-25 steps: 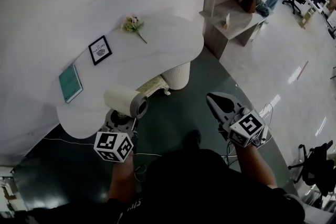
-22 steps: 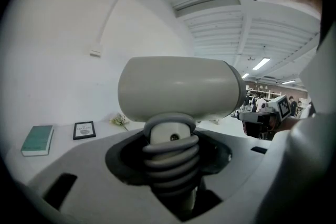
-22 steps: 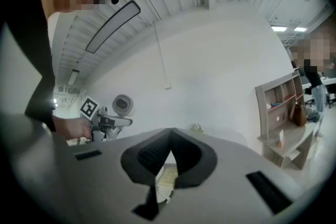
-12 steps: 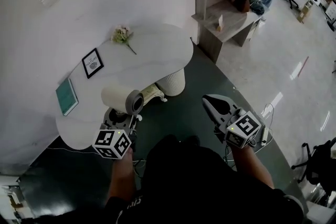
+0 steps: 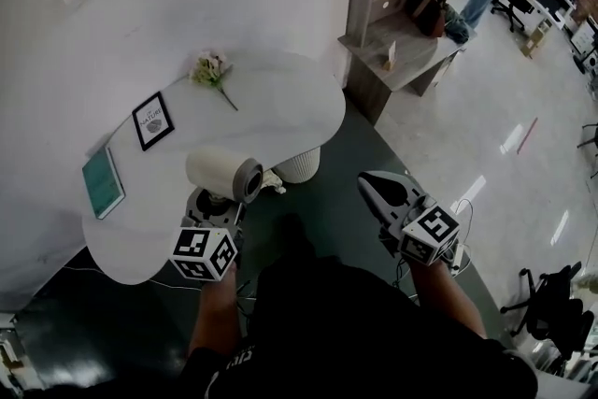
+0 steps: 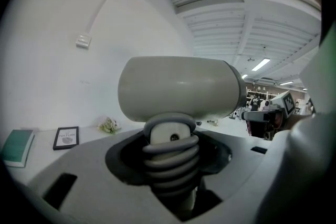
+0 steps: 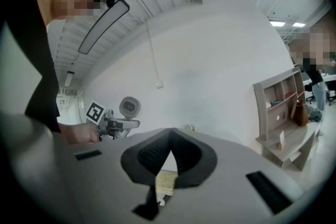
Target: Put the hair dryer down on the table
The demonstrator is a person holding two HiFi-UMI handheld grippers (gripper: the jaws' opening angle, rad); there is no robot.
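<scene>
Hair dryer [image 5: 222, 174]: in the air above the near edge of the table [image 5: 271, 107], not touching it.
Left gripper [image 5: 213, 204]: fingers gripping its ribbed handle [image 6: 170, 152].
Right gripper [image 5: 374, 185]: fingers closed, empty, beside the table.
Risk: if released so near the table edge, the heavy head could tip and fall to the floor [image 5: 327, 201].
</scene>
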